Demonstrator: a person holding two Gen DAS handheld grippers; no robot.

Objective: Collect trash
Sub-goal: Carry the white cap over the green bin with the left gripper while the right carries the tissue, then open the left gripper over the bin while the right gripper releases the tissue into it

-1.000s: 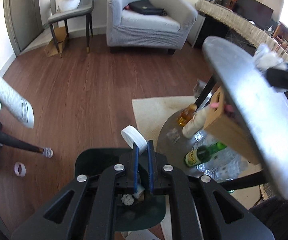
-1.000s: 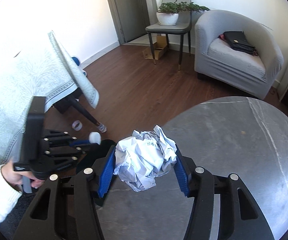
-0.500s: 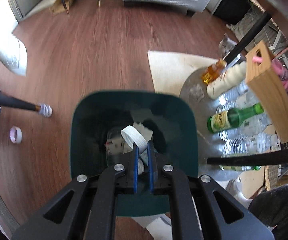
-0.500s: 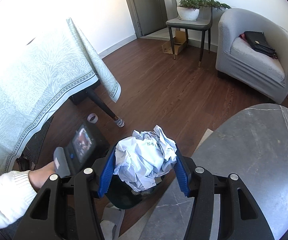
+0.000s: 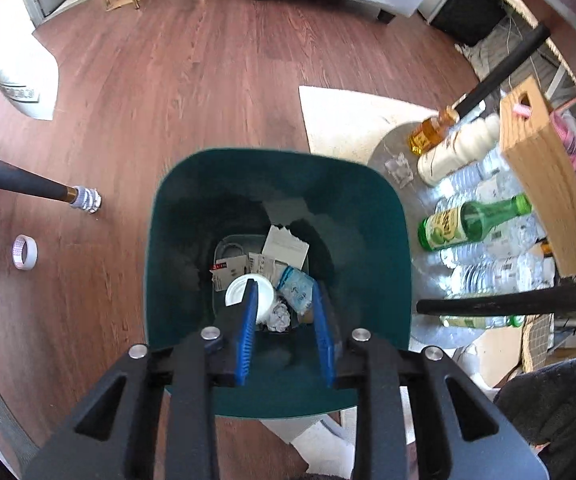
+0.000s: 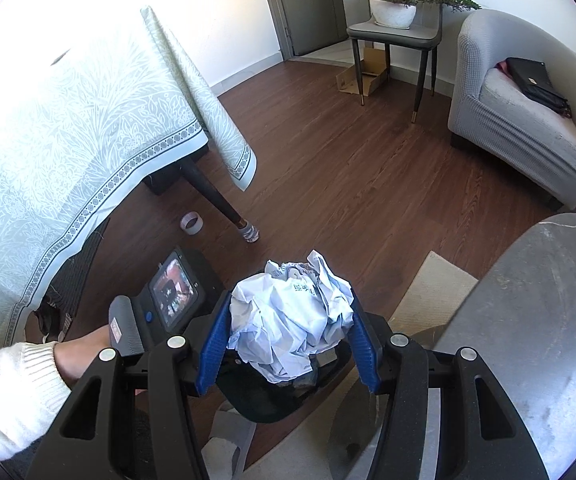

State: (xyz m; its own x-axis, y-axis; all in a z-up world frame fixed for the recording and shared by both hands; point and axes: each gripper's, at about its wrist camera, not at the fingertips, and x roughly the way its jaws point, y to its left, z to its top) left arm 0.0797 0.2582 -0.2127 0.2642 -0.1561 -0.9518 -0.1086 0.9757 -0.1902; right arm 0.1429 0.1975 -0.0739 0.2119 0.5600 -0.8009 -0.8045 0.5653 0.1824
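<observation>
Left wrist view: the left gripper [image 5: 283, 300] is pointed down into one dark green bin [image 5: 372, 240] on the wood floor. Its jaws have just been opening and stand apart, with nothing pressed between the pads. One white lid [image 5: 257, 294] lies in the bin just past the left pad (contact cannot be told), among paper scraps [image 5: 283, 246] and one small foil ball [image 5: 279, 316]. Beside the bin, one green bottle [image 5: 468, 226], one amber bottle [image 5: 432, 132] and one white bottle [image 5: 456, 150] are seen among clear water bottles under the round table. One tape roll [image 5: 25, 252] lies on the floor. In the right wrist view, the right gripper [image 6: 288, 336] is clamped on one crumpled paper ball [image 6: 292, 320], held above the bin.
</observation>
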